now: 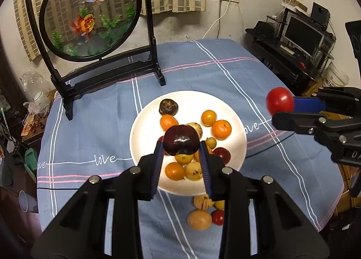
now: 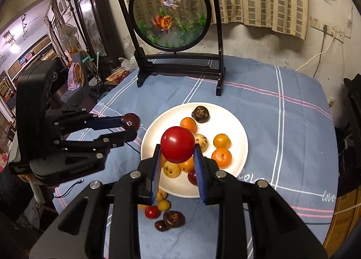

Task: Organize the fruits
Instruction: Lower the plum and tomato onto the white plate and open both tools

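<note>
My left gripper [image 1: 181, 146] is shut on a dark purple plum [image 1: 181, 143], held in the air above the near side of a white plate [image 1: 144, 132]. The same plum [image 2: 130, 121] shows in the right wrist view at the tips of that left gripper [image 2: 130, 127]. My right gripper [image 2: 177, 153] is shut on a bright red tomato [image 2: 177, 147], also lifted over the plate [image 2: 239, 155]; the left wrist view catches this tomato [image 1: 279, 101] off to the right. The plate carries several oranges, yellow spotted fruits and a dark brown one [image 1: 168, 107].
Loose fruits lie on the blue checked cloth in front of the plate: yellow ones [image 1: 199, 219], a small red one [image 2: 151, 212], dark brown ones [image 2: 173, 219]. A framed goldfish screen [image 1: 90, 10] stands at the table's back. A black cable [image 2: 130, 146] runs across the cloth.
</note>
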The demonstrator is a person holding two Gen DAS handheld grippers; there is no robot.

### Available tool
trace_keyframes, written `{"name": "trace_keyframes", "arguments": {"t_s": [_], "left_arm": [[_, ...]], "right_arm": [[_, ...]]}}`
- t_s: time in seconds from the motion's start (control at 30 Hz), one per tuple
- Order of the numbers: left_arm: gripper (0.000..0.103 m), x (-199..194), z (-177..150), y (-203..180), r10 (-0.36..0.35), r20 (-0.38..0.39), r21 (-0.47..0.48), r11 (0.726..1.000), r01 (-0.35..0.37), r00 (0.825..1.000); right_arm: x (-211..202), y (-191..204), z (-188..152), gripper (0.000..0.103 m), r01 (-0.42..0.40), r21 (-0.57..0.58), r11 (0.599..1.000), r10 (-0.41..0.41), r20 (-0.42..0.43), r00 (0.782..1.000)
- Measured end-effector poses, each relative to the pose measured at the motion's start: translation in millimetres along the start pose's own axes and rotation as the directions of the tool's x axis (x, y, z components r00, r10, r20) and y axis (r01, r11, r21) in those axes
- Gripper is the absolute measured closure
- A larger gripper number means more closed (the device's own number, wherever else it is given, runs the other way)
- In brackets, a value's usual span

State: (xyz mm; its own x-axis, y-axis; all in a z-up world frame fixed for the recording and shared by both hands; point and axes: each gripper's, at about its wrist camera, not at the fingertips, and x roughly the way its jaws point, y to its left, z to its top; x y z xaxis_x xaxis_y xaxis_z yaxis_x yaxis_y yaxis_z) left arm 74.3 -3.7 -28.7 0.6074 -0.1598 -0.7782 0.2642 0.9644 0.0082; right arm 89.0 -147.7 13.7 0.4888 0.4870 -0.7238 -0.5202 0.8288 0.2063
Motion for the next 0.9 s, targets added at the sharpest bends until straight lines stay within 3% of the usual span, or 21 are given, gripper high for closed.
{"name": "trace_keyframes", "arguments": {"t_s": [0.37,0.63,0.9], "left_arm": [[0.071,35,10,11,0.013,-0.046,-0.021,1.0,-0.014,0.999],[0.071,61,6,37,0.044,-0.095,-0.065,0.997,-0.05,0.994],[0.071,92,10,27,0.011,-0.138,-0.053,0.998,-0.019,0.99]], "right_arm": [[33,-16,14,0.075,-0.025,0.02,0.999,0.026,-0.033,0.999],[62,-35,11,0.075,0.015,0.022,1.0,-0.013,-0.092,0.996],[112,-47,17,0.075,0.018,0.047,0.999,-0.011,-0.144,0.99]]}}
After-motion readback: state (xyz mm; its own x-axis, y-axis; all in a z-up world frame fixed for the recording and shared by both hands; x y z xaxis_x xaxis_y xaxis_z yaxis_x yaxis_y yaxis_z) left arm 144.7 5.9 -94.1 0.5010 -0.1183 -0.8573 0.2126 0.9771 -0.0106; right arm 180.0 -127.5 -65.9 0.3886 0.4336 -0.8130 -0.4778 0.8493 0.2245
